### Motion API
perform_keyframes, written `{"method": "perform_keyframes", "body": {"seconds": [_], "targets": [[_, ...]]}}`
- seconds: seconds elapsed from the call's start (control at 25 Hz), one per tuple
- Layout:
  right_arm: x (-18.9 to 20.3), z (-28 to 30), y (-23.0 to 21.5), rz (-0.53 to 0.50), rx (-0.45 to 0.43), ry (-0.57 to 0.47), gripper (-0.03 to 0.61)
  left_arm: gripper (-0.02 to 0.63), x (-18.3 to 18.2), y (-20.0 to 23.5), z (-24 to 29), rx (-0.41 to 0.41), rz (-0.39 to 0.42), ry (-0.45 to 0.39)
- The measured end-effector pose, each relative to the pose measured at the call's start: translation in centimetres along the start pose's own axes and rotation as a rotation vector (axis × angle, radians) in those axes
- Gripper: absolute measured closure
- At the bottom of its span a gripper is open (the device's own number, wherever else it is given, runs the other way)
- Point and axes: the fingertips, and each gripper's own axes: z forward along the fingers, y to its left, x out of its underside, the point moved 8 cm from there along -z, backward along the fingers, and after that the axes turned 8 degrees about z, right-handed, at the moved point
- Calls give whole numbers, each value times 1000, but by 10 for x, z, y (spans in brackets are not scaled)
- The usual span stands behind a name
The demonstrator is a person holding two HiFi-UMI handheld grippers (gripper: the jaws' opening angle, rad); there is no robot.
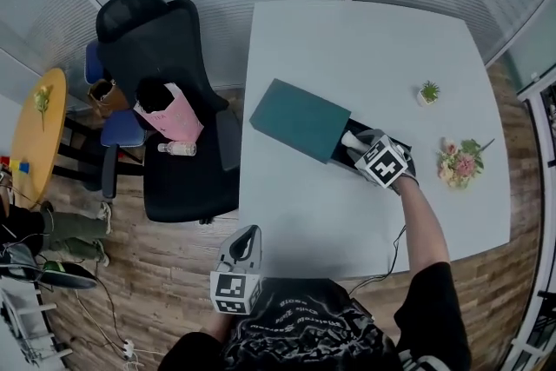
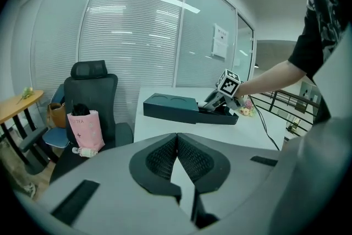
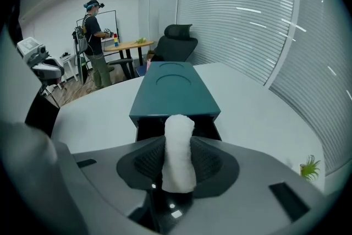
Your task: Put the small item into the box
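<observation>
A dark teal box (image 1: pixel 300 119) lies on the white table (image 1: pixel 365 39), its black drawer tray (image 1: pixel 404 159) pulled out toward the right. My right gripper (image 1: pixel 354 143) is shut on a small white rolled item (image 3: pixel 179 146), which sticks up between the pads just above the open drawer (image 3: pixel 147 129). In the right gripper view the teal sleeve (image 3: pixel 175 91) lies right behind the roll. My left gripper (image 1: pixel 250 232) hangs at the table's near edge by my body, far from the box (image 2: pixel 170 106). Its pads (image 2: pixel 159 157) meet at the tip with nothing between them.
A black office chair (image 1: pixel 187 178) left of the table carries a pink bag (image 1: pixel 169 113) and a small bottle (image 1: pixel 178 149). A tiny potted plant (image 1: pixel 427 92) and a flower bunch (image 1: pixel 460 161) stand right of the box. A person (image 3: pixel 94 36) stands far off.
</observation>
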Motion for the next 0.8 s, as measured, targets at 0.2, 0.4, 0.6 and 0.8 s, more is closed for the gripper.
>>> {"method": "perform_keyframes", "body": {"seconds": [0.2, 0.4, 0.6, 0.8], "targets": [[10, 26, -3, -3, -31, 73, 434, 597, 4, -5, 3, -11, 20, 15], [9, 37, -7, -22, -16, 69, 433, 597, 6, -2, 5, -41, 23, 20], [11, 43, -8, 17, -49, 80, 431, 597, 10, -2, 5, -52, 12, 35], [14, 43, -12, 88, -48, 73, 417, 597, 8, -6, 8, -44, 29, 30]]}}
